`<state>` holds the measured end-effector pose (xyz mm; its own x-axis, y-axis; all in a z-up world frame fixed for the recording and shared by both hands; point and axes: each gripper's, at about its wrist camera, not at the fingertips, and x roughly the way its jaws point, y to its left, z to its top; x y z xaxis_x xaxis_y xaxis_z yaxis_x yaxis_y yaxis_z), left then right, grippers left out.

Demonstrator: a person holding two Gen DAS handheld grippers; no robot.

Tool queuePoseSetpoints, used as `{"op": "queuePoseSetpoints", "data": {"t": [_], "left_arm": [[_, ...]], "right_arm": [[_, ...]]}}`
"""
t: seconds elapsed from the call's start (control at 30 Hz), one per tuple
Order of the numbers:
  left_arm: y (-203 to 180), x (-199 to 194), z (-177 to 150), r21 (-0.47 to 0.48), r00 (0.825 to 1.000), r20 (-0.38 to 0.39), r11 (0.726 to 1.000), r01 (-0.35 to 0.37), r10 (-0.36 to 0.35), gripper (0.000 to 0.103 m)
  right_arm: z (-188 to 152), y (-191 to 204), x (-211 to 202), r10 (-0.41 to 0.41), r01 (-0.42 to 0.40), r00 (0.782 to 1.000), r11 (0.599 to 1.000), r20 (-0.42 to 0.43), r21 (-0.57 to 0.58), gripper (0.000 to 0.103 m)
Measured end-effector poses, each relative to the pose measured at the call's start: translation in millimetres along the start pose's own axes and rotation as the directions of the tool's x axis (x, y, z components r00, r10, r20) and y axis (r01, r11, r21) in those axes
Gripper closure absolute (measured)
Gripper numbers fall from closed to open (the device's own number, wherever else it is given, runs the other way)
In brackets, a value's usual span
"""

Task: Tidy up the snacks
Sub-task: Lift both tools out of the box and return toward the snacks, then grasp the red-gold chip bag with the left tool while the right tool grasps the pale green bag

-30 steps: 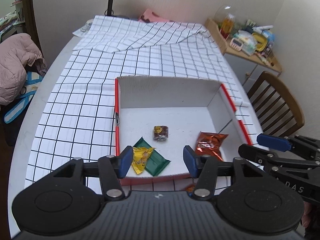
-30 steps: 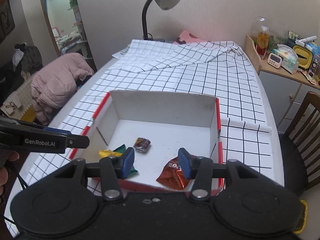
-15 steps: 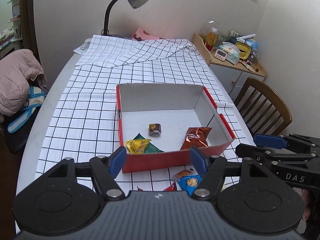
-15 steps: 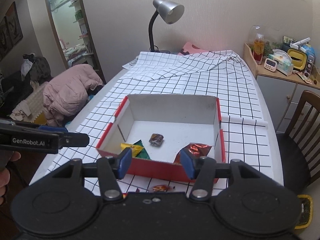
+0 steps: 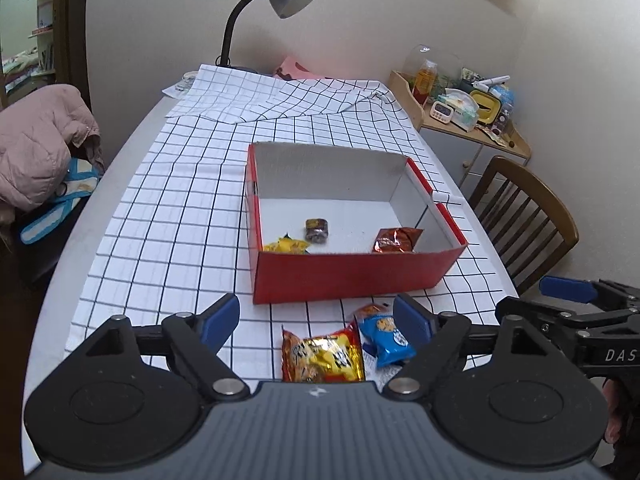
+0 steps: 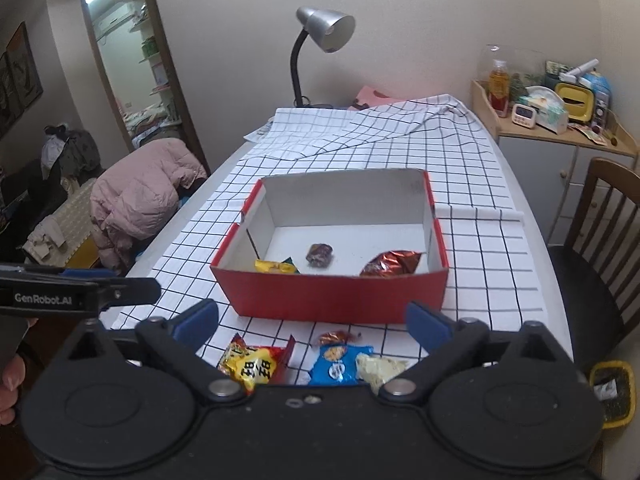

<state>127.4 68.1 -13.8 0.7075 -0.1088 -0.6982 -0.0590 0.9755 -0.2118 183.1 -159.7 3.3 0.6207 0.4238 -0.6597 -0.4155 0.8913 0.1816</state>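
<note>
Sitting in box [image 5: 348,276] ahead: approx 4 snacks – 3+ pkts [image 5: 322,356] just below both grippers [image 5: 316,320] [image 6: 316,322], jaws just opened wide, empty.

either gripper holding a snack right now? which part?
Neither. Left gripper and right gripper have just been opening; nothing sits between the jaws.

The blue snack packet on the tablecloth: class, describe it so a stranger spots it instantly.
Find the red box on the checked tablecloth. On the cloth just in front of its near wall lies the blue snack packet. Its neighbour, the yellow and red packet, sits to its left.
</note>
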Motion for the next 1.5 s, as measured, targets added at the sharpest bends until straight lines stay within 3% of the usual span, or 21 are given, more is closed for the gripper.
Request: {"op": "queuePoseSetpoints", "data": {"t": [0.2, 0.53, 0.97, 1.5], "left_arm": [[0.0, 7.7, -21.7, -0.029, 0.999, -0.031, 0.999, 0.034, -0.035, 0.001], [-8.8, 43.2, -50.8, -0.016, 0.991, -0.133, 1.0, 0.01, -0.012, 0.001], [-23.1, 113.2, -54.4, 0.023, 0.962, -0.269, 0.999, -0.044, 0.048, 0.001], [-26.7, 170.9, -54.3, 0.033, 0.919, -0.379, 0.994, -0.107, 0.111, 0.002]], "right_arm": [[-22.7, -4.8, -0.8, -0.013, 0.013, 1.0, 1.0, -0.005, 0.026, 0.0], [-65.2, -9.1, 15.7, -0.046, 0.044, 0.996, 0.999, -0.081, -0.028, 0.0], [-67.4, -36.0, 72.1, -0.084, 0.068, 0.98, 0.993, -0.181, -0.093, 0.001], [-66.9, -54.3, 136.3, -0.107, 0.061, 0.945, 0.986, -0.308, -0.155, 0.019]]}}
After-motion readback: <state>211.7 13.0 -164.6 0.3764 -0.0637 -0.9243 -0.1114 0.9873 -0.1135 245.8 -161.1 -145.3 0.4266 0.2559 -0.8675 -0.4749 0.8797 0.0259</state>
